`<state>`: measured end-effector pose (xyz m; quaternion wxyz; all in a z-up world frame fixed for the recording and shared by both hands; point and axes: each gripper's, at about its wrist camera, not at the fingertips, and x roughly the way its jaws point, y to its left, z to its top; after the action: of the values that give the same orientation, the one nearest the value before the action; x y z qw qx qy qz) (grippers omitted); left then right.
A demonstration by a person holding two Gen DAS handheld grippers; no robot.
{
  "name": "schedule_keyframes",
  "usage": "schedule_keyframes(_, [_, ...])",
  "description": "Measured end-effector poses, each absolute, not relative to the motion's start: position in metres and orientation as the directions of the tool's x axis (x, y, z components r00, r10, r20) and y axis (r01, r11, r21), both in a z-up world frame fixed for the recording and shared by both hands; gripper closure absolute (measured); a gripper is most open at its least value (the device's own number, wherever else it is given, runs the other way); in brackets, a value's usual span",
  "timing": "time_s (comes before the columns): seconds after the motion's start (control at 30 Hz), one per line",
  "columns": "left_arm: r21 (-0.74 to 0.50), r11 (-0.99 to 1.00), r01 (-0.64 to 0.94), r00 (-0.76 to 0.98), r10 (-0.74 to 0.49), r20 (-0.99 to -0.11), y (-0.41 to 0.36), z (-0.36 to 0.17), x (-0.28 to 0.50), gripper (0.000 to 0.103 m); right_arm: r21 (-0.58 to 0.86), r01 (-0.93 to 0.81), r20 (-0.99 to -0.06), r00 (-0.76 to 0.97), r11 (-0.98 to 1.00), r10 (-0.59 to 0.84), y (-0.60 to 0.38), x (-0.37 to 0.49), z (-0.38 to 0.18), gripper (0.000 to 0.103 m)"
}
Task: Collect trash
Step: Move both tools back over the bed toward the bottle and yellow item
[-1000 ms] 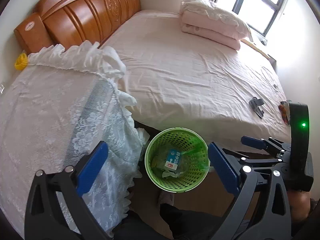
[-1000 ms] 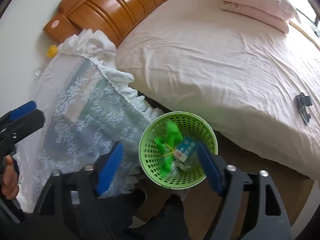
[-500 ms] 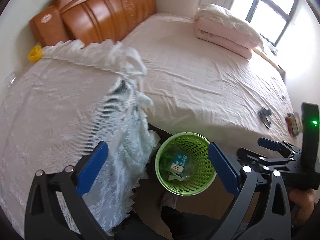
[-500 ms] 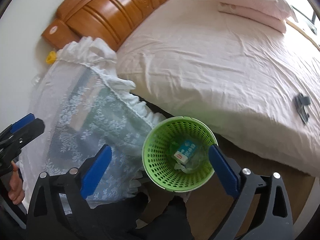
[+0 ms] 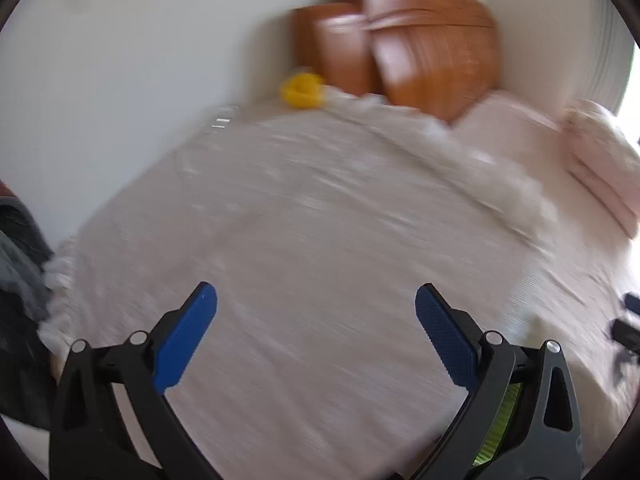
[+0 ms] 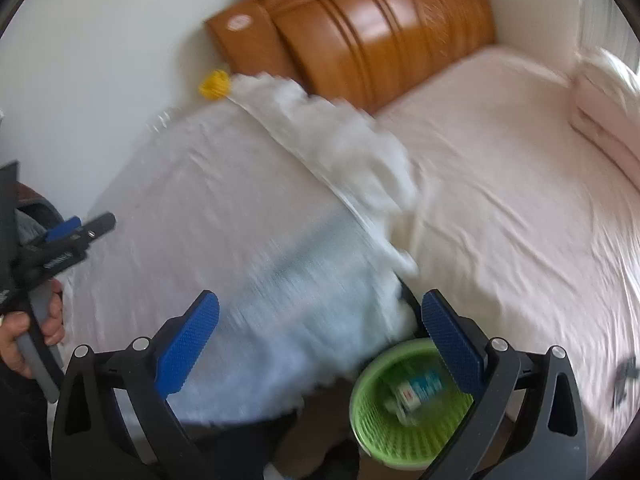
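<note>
Both views are pretty smeared, so take the fine detail loosely. The round green plastic mesh basket (image 6: pixel 404 408) sits on the floor between the pink wrinkly bed (image 6: pixel 520 184) and the white lacy cloth (image 6: pixel 224 208). Inside there's a small blue-and-white carton (image 6: pixel 420 388), plus what might be crumpled wrappers. Glossy carved wooden headboard (image 6: pixel 376 28) at the back, something small and yellow (image 6: pixel 215 85) beside it. Right gripper (image 6: pixel 320 336) hangs above the basket, blue knurled pads spread wide, holding nothing. Left gripper (image 5: pixel 316 336) is gaping too, empty, over the lacy cloth.

Black left gripper (image 5: pixel 316 340), blue textured pads (image 5: pixel 184 338), silver screws
</note>
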<state>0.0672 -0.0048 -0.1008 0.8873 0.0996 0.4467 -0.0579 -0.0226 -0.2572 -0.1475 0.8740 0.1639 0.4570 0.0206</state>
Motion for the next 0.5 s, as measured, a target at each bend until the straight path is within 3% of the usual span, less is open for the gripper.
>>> schedule_keyframes(0.2, [0.143,0.979,0.146,0.629,0.02,-0.777,0.053,-0.117,0.189,0.008,0.322,0.077,-0.771,0.6,0.943,0.214,-0.204,0.095,-0.138,0.003])
schedule_keyframes(0.5, [0.14,0.983,0.12,0.617,0.037,-0.786,0.075,-0.169,0.357,0.008,0.256,0.009,-0.794,0.573,0.967,0.205,-0.133,0.246,-0.165,0.003])
